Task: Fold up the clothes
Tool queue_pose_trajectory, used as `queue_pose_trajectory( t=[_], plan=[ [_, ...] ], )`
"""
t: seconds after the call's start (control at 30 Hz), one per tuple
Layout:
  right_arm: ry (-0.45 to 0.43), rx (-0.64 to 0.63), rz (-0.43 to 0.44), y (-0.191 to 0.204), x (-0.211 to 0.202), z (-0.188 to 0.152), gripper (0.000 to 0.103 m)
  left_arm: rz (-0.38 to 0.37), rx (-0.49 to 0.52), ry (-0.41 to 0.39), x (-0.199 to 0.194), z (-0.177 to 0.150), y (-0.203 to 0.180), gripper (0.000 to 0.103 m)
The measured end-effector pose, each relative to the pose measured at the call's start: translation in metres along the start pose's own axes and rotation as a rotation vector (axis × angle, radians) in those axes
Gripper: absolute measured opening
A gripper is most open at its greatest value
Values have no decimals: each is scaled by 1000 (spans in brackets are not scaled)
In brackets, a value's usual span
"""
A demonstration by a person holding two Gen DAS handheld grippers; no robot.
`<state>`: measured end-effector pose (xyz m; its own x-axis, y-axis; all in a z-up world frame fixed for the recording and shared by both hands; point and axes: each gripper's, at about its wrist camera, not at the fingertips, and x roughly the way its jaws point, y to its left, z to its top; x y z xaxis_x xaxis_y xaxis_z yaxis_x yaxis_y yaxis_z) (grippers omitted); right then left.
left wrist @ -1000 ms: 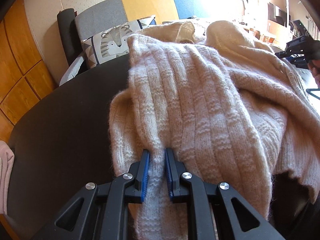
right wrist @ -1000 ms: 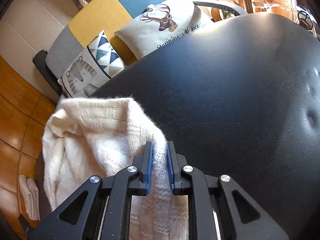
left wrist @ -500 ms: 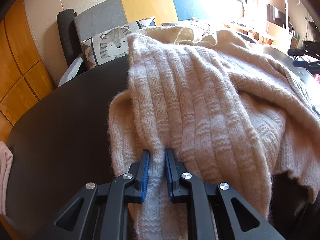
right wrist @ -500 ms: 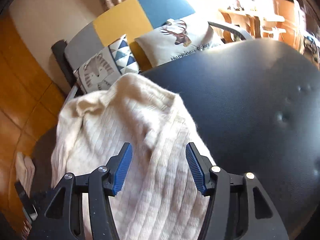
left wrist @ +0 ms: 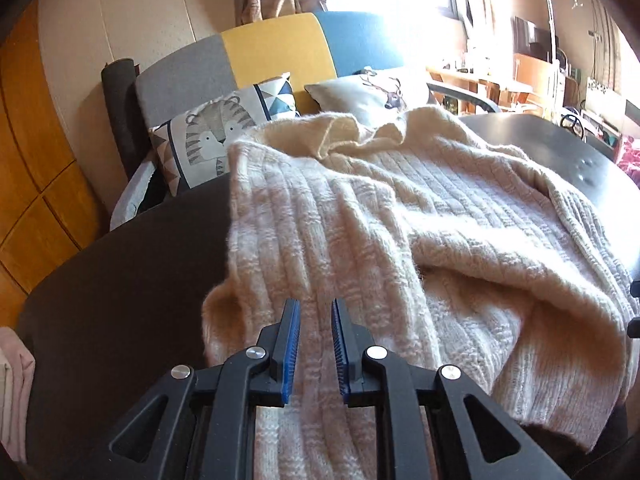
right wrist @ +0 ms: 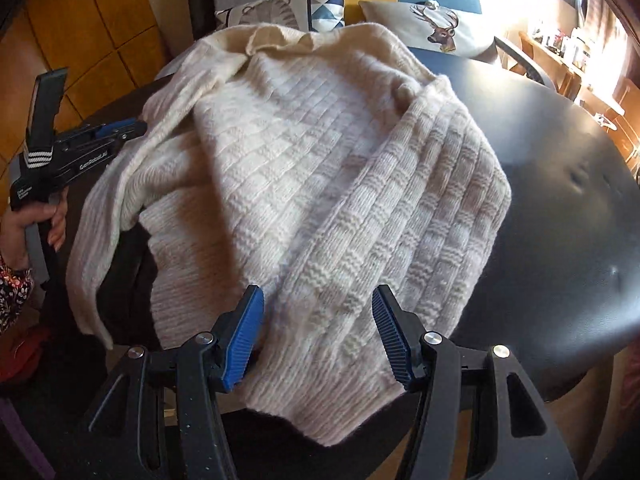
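Released by the right hand-held gripper point(right wrist: 318, 330) — jaws now wide — the sweater point(right wrist: 320, 168) lies on the bench point(right wrist: 560, 200). Left hand-held gripper point(left wrist: 315, 344), its jaws opening, has a sweater fold between its pads.

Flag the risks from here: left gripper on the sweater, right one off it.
1. Left gripper jaws are opening with knit between them; the sweater may slip free.
2. Its hem overhangs the dark table edge and could slide off.
3. Open right gripper hovers close and could snag loose knit.
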<state>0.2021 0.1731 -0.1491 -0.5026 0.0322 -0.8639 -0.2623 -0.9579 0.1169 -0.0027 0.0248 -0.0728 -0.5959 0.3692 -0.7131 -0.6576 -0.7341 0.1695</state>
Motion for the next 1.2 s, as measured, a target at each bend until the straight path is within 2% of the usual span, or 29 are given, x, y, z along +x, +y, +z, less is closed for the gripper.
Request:
queue_pose_trajectory(
  t=[0.03,0.1,0.17,0.23,0.33,0.53,0.97,1.2],
  plan=[
    [8,-6,-9,1,4,-2,59,-18,-8,11,2,1,-3,16],
    [9,-27,-43,3,9,-5,40,-52,-24,32,7,3,-8,16],
    [0,-37,-54,1,4,-4,20,-53,-5,54,14,1,-18,16],
    [-14,-32,-66,-5,-3,-3,19,-30,41,74,21,-4,-28,16],
    [-33,-4,-77,-19,-13,2,17,-8,75,55,22,-12,-33,16],
    [-69,63,-85,-48,-25,12,15,-22,35,63,25,-13,-29,16],
    [-150,272,-137,-138,-50,34,15,11,56,40,21,-18,-34,16],
    [-167,353,-201,-184,-55,44,14,24,65,36,22,-19,-36,16]
  ],
)
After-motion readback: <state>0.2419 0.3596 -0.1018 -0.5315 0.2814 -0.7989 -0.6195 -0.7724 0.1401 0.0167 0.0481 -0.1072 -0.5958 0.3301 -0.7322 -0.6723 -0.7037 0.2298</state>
